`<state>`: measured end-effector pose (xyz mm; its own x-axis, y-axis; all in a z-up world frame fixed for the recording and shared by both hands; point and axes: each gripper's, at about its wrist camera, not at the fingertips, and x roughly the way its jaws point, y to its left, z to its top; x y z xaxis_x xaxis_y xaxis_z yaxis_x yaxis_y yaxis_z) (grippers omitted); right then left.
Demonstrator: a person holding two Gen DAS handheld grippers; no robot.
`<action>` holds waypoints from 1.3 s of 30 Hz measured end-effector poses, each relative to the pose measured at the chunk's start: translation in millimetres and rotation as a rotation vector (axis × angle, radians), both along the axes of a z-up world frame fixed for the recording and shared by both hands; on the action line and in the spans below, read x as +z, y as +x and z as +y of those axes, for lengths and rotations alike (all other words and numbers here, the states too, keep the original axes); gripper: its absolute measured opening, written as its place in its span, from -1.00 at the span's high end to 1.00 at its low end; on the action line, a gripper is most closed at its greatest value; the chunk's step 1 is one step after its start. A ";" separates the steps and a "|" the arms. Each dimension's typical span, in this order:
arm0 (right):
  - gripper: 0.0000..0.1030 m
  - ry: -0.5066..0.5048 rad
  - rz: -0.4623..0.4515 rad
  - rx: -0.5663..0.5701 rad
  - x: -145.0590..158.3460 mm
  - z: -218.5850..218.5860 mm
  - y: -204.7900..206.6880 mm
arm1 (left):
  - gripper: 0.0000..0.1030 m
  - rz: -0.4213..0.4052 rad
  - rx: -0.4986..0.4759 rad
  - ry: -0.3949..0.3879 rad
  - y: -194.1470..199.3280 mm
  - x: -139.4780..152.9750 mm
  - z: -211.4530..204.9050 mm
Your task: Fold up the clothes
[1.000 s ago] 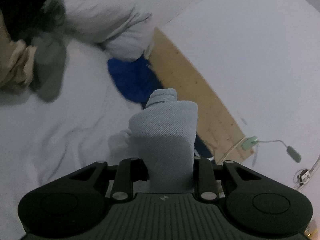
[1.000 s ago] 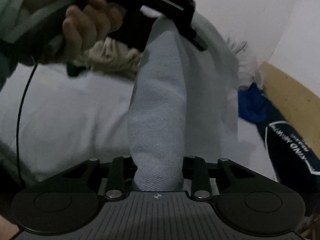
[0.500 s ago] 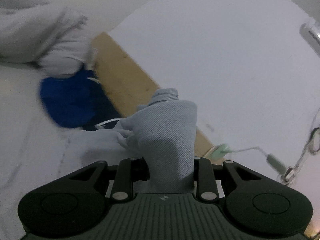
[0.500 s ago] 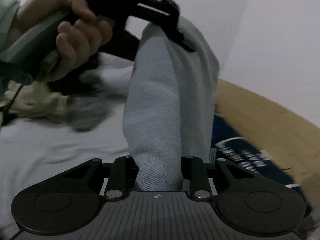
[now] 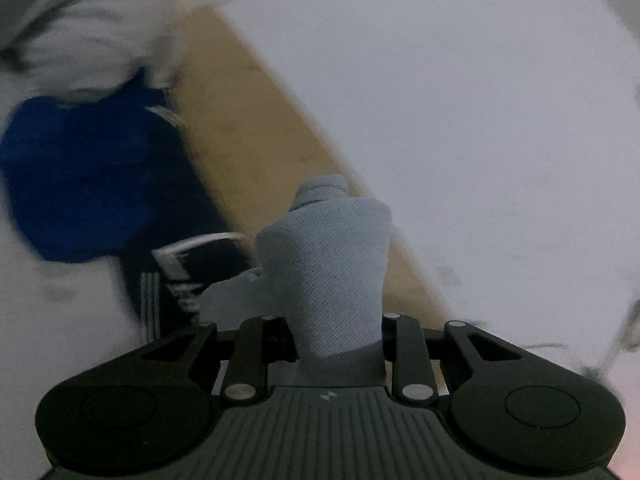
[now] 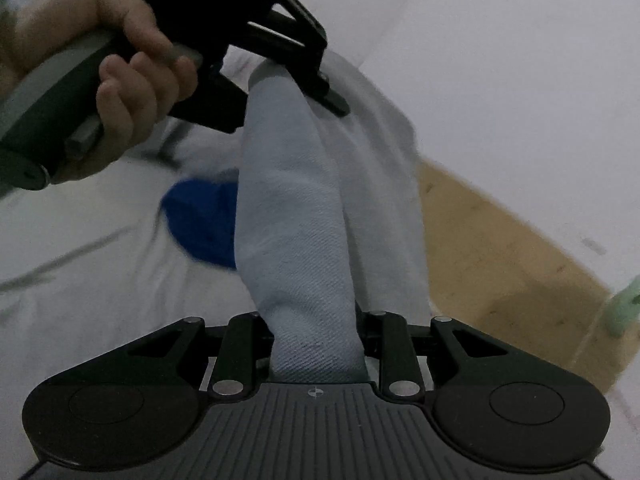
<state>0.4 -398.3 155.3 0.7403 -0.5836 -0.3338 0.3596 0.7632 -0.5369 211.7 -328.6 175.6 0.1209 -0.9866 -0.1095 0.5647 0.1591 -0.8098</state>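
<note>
Two grippers clamp one pale-blue garment [image 6: 296, 208] aloft above the white bed [image 6: 92, 264]: left gripper [image 6: 304, 80] and right gripper [image 6: 316, 344] should keep its edge taut and level before lowering.

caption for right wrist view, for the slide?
Both grippers clamp the light-blue garment, stretched between right gripper and left gripper.

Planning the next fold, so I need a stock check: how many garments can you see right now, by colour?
Light blue: 1, the denim piece held by both the left gripper and the right gripper.
Bright blue: 1, crumpled garment on the bed.
Navy with white print: 1, piece by the wooden board.
White: 1, blurred bundle, possibly bedding.
Total: 4
</note>
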 end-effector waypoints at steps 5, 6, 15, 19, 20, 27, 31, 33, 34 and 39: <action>0.46 0.052 0.141 0.040 -85.4 30.6 64.9 | 0.49 0.086 0.130 0.232 59.5 -88.5 21.8; 0.45 0.043 0.163 0.058 -95.9 39.6 71.9 | 0.50 0.106 0.159 0.265 68.5 -104.9 31.2; -0.42 0.113 0.227 0.228 -107.3 67.3 66.8 | -0.71 0.131 0.295 0.424 79.5 -147.5 91.7; -0.60 0.198 0.231 0.303 -96.3 66.0 51.6 | -0.82 0.077 0.393 0.474 67.5 -135.0 119.8; -0.62 0.239 0.203 0.325 -88.2 60.2 43.9 | -0.82 0.053 0.419 0.460 62.4 -126.7 129.1; -0.58 0.450 -0.020 0.253 -41.9 -26.1 41.2 | -0.93 -0.186 0.369 0.395 19.6 -96.6 117.0; -0.19 0.553 0.072 0.136 -76.5 -65.3 62.0 | -1.00 -0.200 0.276 0.516 -2.6 -119.7 91.2; -0.22 0.563 0.129 0.123 -94.1 -74.0 71.5 | -1.00 -0.211 0.270 0.619 -11.6 -130.5 82.8; -0.22 0.555 0.130 0.128 -97.3 -72.7 71.2 | -1.00 -0.217 0.267 0.670 -16.0 -136.0 78.6; -0.95 0.531 0.081 0.120 -80.7 -58.6 62.1 | -1.00 -0.265 0.323 0.700 -42.1 -119.0 97.1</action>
<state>62.5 -456.9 74.6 0.7512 -0.2326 -0.6177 0.2267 0.9698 -0.0895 169.7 -231.5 56.6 0.4959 -0.6123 -0.6157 0.5636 0.7664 -0.3082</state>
